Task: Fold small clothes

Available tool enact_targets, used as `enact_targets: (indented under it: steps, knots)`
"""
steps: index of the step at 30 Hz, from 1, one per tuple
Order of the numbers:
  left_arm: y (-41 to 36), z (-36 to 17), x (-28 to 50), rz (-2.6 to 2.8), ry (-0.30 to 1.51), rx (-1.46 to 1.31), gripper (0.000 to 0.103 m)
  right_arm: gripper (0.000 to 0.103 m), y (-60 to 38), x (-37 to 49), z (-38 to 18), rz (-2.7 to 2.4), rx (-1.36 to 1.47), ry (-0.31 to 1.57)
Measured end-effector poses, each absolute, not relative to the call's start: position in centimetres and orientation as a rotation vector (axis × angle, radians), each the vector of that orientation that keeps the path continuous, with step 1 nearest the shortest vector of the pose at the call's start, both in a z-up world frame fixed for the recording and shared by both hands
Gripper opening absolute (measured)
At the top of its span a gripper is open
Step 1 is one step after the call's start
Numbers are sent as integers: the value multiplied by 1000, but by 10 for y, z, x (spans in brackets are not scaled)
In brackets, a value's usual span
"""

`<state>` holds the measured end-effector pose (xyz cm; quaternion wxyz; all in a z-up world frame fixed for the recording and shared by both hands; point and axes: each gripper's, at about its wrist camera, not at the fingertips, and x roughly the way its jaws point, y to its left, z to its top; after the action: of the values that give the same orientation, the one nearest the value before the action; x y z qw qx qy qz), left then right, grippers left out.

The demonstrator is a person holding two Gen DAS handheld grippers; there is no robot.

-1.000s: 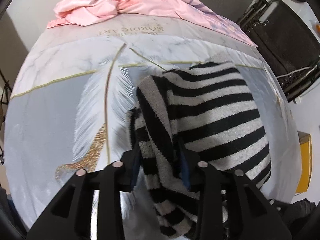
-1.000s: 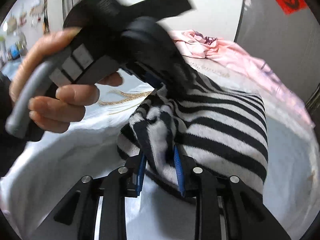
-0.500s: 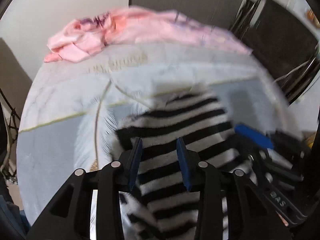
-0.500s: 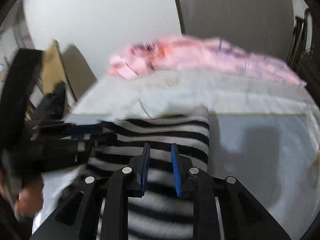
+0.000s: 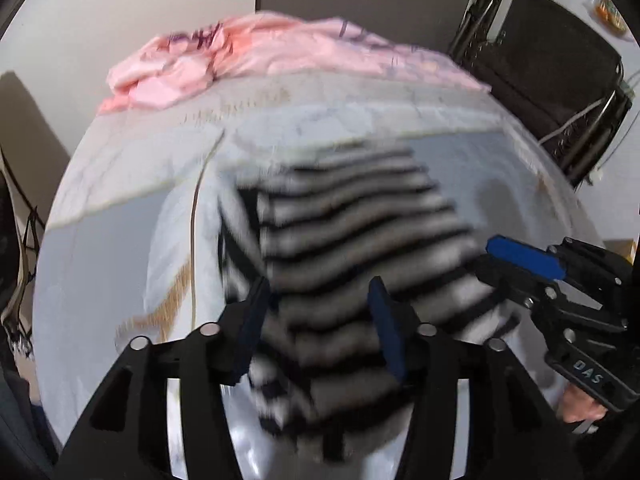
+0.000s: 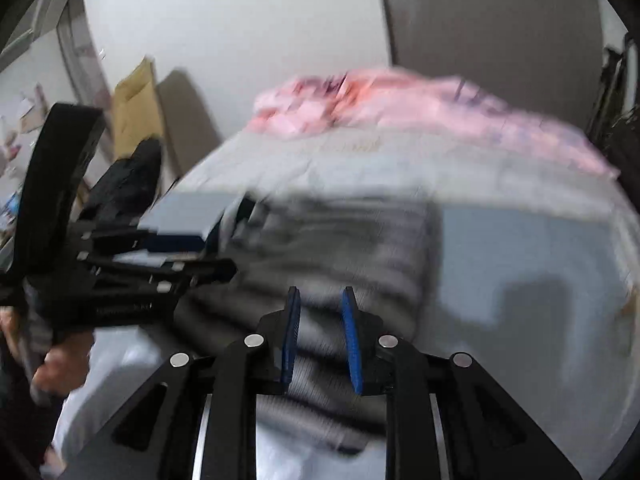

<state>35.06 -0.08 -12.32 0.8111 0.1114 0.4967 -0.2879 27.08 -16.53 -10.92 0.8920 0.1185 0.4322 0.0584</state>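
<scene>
A black-and-white striped knit garment (image 5: 360,240) lies folded on the bed cover, blurred by motion. My left gripper (image 5: 318,320) hovers over its near left part, jaws wide apart, nothing clamped. My right gripper (image 5: 494,266) shows at the garment's right edge with a hand behind it. In the right wrist view the striped garment (image 6: 340,248) lies flat beyond my right gripper (image 6: 320,336), whose blue pads (image 6: 290,336) stand a small way apart with no cloth pinched between them. The left gripper (image 6: 208,252) sits at the garment's left side.
A crumpled pink cloth (image 5: 280,52) lies along the far edge of the pale grey and white bed cover (image 5: 120,248). A black folding chair (image 5: 552,80) stands off the far right corner. Cardboard (image 6: 136,108) leans on the wall at left.
Both grippers have let go of the striped garment, which now lies flat. The left jaws have spread wider, and both grippers have pulled back toward the near edge.
</scene>
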Motion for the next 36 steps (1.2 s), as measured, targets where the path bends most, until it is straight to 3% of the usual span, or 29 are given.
enact_targets:
  steps: [7, 15, 18, 21, 27, 31, 36]
  knots:
    - [-3, -146, 332, -522, 1006, 289, 52, 22, -167, 267, -132, 140, 270, 941]
    - [14, -100, 333, -609, 978, 122, 52, 25, -180, 260, -101, 126, 311, 873]
    - [7, -119, 327, -591, 1025, 153, 56, 26, -169, 262, -127, 146, 301, 960]
    - [10, -148, 329, -547, 1054, 152, 58, 27, -162, 256, -133, 143, 257, 926]
    - [17, -120, 334, -568, 1042, 83, 56, 28, -187, 262, -112, 110, 331, 907]
    - [27, -106, 357, -568, 1035, -18, 65, 30, -204, 280, -103, 71, 360, 880]
    - [11, -158, 384, -485, 1177, 25, 67, 35, -197, 304, -136, 83, 392, 975]
